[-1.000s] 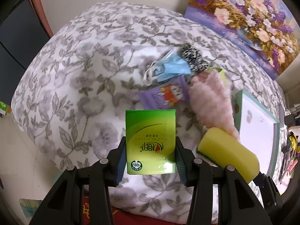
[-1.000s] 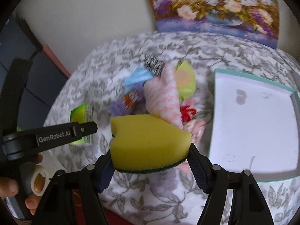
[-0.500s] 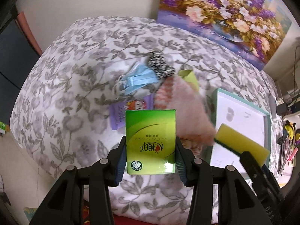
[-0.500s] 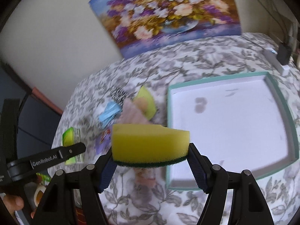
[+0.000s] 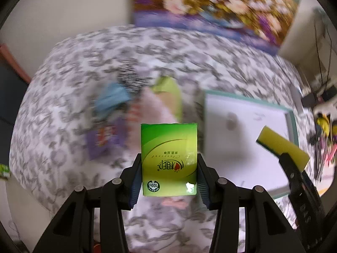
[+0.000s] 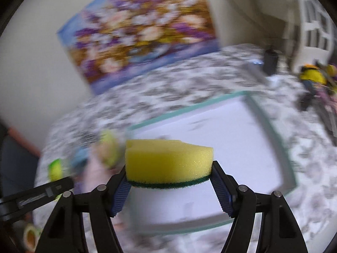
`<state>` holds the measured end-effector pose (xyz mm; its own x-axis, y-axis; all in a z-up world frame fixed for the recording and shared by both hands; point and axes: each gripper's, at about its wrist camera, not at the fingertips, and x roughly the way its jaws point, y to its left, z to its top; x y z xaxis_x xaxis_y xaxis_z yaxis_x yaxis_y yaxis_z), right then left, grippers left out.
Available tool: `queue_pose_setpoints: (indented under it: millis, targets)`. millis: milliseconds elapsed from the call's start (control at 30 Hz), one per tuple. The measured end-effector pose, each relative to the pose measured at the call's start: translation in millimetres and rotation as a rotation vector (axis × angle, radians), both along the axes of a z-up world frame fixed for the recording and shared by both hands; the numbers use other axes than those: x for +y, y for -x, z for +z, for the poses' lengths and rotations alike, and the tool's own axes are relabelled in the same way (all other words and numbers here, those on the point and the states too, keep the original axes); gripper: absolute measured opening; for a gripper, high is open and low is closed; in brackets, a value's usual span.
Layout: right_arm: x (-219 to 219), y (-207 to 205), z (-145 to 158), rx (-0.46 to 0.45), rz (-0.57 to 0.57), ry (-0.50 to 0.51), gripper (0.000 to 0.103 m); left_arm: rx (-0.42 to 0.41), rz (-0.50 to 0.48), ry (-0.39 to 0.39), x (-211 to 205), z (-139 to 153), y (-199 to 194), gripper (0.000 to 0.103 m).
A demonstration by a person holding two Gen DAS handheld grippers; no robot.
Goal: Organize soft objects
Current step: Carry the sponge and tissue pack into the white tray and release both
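My left gripper (image 5: 169,177) is shut on a green tissue pack (image 5: 169,158), held above the flowered bedspread near the left edge of a white tray with a teal rim (image 5: 293,124). My right gripper (image 6: 169,181) is shut on a yellow sponge with a green scrub layer (image 6: 168,161), held over the tray (image 6: 271,126). The sponge also shows in the left wrist view (image 5: 282,147), over the tray's right part. A pile of soft things lies left of the tray: a blue face mask (image 5: 111,99), a pink towel (image 5: 153,109), a purple packet (image 5: 105,141).
A flower painting (image 5: 210,6) leans on the wall behind the bed. A black-and-white scrunchie (image 5: 130,78) and a green cloth (image 5: 170,92) lie in the pile. Cluttered small items (image 5: 324,130) sit beyond the tray's right side. The view is blurred by motion.
Both grippers have swung right with their loads. The sponge has moved from beside the pile to above the tray. The tissue pack now hangs near the tray's left edge.
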<state>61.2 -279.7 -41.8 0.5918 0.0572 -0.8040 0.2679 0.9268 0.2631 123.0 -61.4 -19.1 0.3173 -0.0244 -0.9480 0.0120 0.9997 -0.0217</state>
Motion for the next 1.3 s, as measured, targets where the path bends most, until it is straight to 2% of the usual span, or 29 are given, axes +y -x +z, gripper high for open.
queue_pose_setpoints:
  millis: [100, 300, 467, 600, 633, 667, 700, 767, 833, 867, 900, 933, 1000, 1300]
  targets:
    - [-31.7, 0.5, -6.8, 0.012, -0.104, 0.022, 0.074, 0.029, -0.062, -0.016, -31.2, -13.8, -6.5, 0.048]
    - [-77.7, 3.2, -17.3, 0.027, -0.235, 0.093, 0.074, 0.06, -0.155, -0.028, -86.7, -38.3, -18.7, 0.048]
    - [-100.1, -0.9, -27.6, 0.046, -0.285, 0.114, 0.074, 0.071, -0.2, -0.018, -121.0, -54.2, -29.9, 0.048]
    - [-105.0, -7.4, -35.5, 0.07, -0.28, 0.127, 0.074, 0.051, -0.229, -0.009, -138.7, -58.4, -38.1, 0.048]
    - [-105.3, -8.8, -35.5, 0.074, -0.272, 0.136, 0.074, 0.047, -0.233, -0.01, -140.9, -59.3, -39.3, 0.049]
    - [-104.0, -10.5, -36.3, 0.077, -0.267, 0.142, 0.075, 0.045, -0.237, -0.006, -142.9, -60.4, -40.5, 0.058]
    - [-103.4, -11.4, -34.9, 0.078, -0.255, 0.148, 0.076, 0.048, -0.238, 0.0, -144.0, -61.4, -41.5, 0.074]
    - [-101.3, -12.6, -32.5, 0.08, -0.23, 0.155, 0.079, 0.06, -0.233, 0.024, -142.9, -62.6, -43.7, 0.085]
    - [-100.2, -13.0, -31.1, 0.082, -0.218, 0.15, 0.09, 0.06, -0.215, 0.04, -139.2, -61.5, -45.5, 0.085]
    - [-100.0, -12.7, -30.5, 0.084, -0.217, 0.146, 0.1, 0.056, -0.205, 0.045, -136.6, -60.3, -46.1, 0.085]
    - [-99.6, -12.4, -30.1, 0.085, -0.214, 0.141, 0.103, 0.055, -0.196, 0.043, -133.8, -59.4, -46.8, 0.085]
    - [-98.6, -12.2, -29.9, 0.088, -0.209, 0.143, 0.103, 0.053, -0.188, 0.036, -131.2, -58.7, -47.1, 0.086]
    - [-95.9, -12.3, -30.1, 0.097, -0.195, 0.157, 0.103, 0.049, -0.172, 0.018, -125.6, -57.8, -47.7, 0.095]
    - [-92.9, -9.3, -42.6, 0.157, -0.194, 0.168, 0.103, 0.042, -0.088, -0.002, -92.8, -58.5, -50.2, 0.095]
